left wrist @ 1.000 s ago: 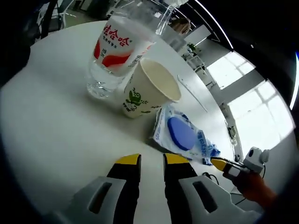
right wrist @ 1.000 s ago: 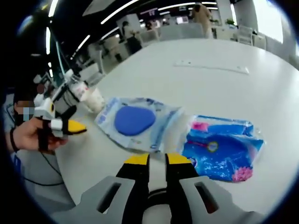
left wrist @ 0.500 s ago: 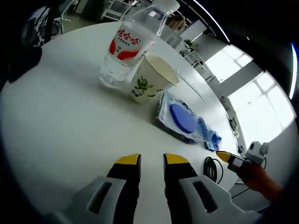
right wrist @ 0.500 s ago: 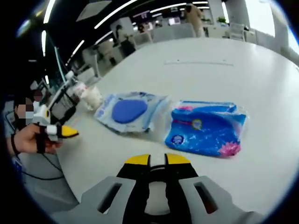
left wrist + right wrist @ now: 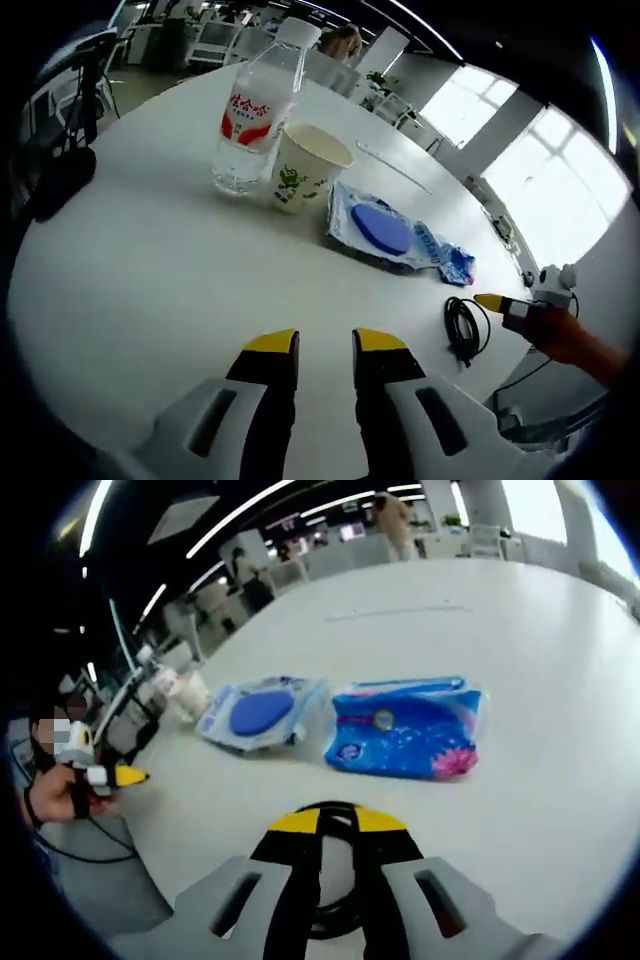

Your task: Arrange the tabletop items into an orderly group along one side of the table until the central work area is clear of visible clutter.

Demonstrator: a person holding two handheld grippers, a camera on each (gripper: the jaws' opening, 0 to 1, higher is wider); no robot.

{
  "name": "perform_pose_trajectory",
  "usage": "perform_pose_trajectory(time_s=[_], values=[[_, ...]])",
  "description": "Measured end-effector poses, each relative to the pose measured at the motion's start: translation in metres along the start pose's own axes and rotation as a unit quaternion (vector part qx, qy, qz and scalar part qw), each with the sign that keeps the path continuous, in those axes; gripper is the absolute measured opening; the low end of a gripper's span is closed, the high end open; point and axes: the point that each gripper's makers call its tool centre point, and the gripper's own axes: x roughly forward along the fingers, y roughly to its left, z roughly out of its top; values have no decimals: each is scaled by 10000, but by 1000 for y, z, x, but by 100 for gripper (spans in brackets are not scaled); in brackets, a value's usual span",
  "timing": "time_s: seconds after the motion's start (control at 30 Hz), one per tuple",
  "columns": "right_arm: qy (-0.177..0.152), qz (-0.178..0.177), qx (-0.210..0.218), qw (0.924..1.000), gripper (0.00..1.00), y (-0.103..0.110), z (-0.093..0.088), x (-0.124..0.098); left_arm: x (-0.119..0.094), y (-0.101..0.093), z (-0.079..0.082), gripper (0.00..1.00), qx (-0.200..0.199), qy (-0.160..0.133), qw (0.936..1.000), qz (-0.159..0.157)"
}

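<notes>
Above the white surface (image 5: 130,290), the left hand-held gripper (image 5: 325,342) hovers, jaws slightly apart, having drawn back from the bottle (image 5: 250,110), cup (image 5: 305,167) and wipes pack (image 5: 375,225) (bare room now lies ahead). The right hand-held gripper (image 5: 337,821), nearly closed, has likewise backed off the blue packet (image 5: 405,740); a black cable (image 5: 464,328) lies near the edge.

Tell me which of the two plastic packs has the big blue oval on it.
The pale wipes pack, beside the paper cup. The other pack is bright blue all over with pink flowers at a corner.
</notes>
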Motion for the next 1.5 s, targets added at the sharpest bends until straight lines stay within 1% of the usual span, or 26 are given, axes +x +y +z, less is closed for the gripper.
perform_pose_trajectory(time_s=[0.1,0.27,0.47,0.63,0.73,0.8,0.93,1.13,1.17,1.23,1.33,1.5], values=[[-7,-29,54,10000,8,-5,-5,-5,-7,5,-5,19,-137,-32,9999,-17],[-74,-100,180,9998,8,-15,-10,-15,-19,14,-16,19,-111,-18,9999,109],[-172,-188,344,9991,8,-29,-9,-23,-32,14,-24,20,179,7,9997,182],[-249,-295,403,9984,8,-39,-1,-29,-39,9,-28,21,314,-16,9994,123],[-279,-353,417,9981,8,-48,5,-28,-43,1,-28,23,311,-108,9995,11],[-315,-393,435,9978,8,-53,11,-27,-44,-2,-27,24,425,-135,9990,-14],[-350,-470,471,9972,8,-62,19,-26,-45,-5,-26,24,615,-78,9981,0],[-347,-587,531,9963,8,-75,27,-20,-50,-4,-20,24,492,-193,9986,-27],[-363,-626,590,9956,8,-79,28,-19,-51,-4,-19,24,400,-221,9989,-43],[-344,-684,742,9943,8,-86,28,-15,-52,-3,-19,24,407,-233,9989,-41],[-382,-721,823,9933,8,-91,32,-11,-56,0,-19,24,384,-247,9990,2],[-442,-731,982,9915,8,-96,41,-1,-60,4,-23,24,376,-207,9991,39]])
